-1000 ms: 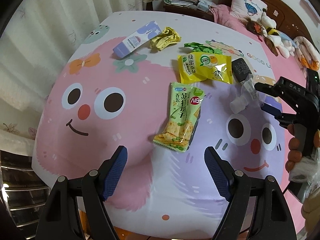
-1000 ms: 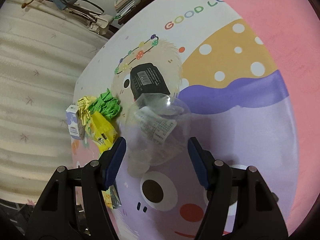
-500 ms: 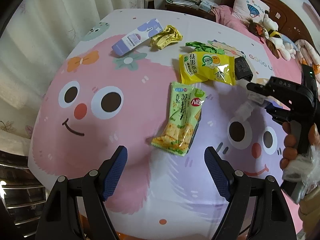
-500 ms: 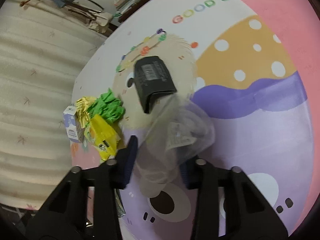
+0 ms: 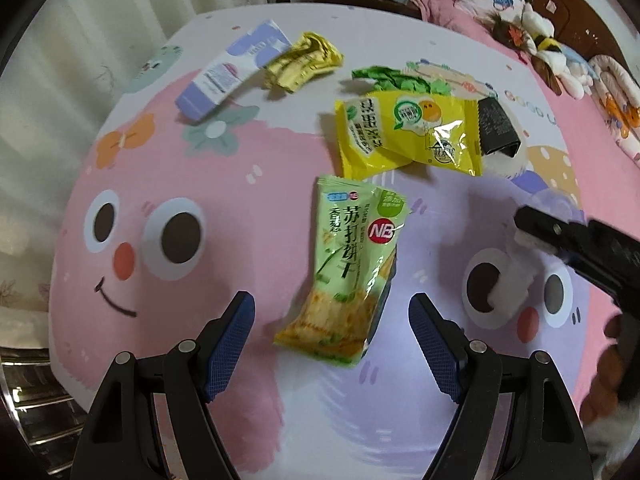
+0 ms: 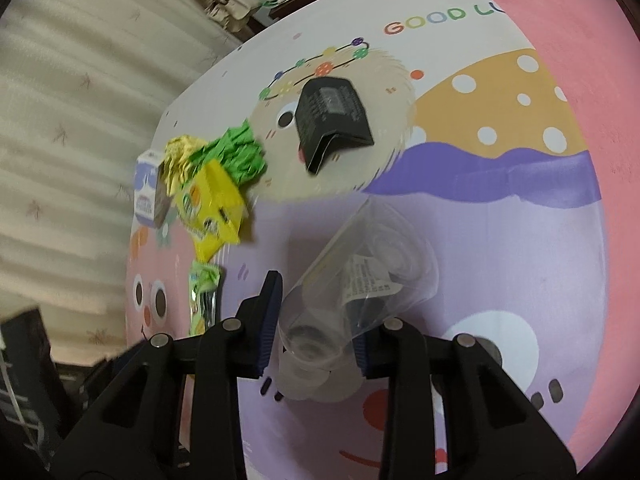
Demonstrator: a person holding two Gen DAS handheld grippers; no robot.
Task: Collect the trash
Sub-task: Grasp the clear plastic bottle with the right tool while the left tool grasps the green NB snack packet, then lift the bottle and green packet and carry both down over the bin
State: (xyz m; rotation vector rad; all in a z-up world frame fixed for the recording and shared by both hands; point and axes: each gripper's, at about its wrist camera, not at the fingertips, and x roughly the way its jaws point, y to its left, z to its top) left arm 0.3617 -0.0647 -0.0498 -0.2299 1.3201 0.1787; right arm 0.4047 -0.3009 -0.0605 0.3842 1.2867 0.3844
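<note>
Right wrist view shows the right gripper [image 6: 316, 344] clamped on a crumpled clear plastic bottle [image 6: 360, 280], its blue pads pressing the squashed neck end from both sides so the flattened body and its small printed label jut forward past the fingertips; gripping near the cap end probably gives the firmest hold on something this limp. The bottle looks lifted off the bedspread [image 6: 500, 240], though motion blur makes that hard to confirm. Left wrist view has the left gripper [image 5: 332, 332] spread wide and holding nothing, poised low over the green cracker packet [image 5: 352, 268], whose lower end lies between the open fingers, a sensible line-up for taking it next. Beyond it the rest of the trash lies scattered on the cartoon cover: the yellow snack bag [image 5: 408, 136] overlapping a crumpled green wrapper [image 5: 396, 78], a black folded carton [image 5: 496, 126] just beside the bag, a gold foil wrapper [image 5: 306, 60] and a purple-and-white box [image 5: 236, 70] touching it. No bin or bag appears in either view.
</note>
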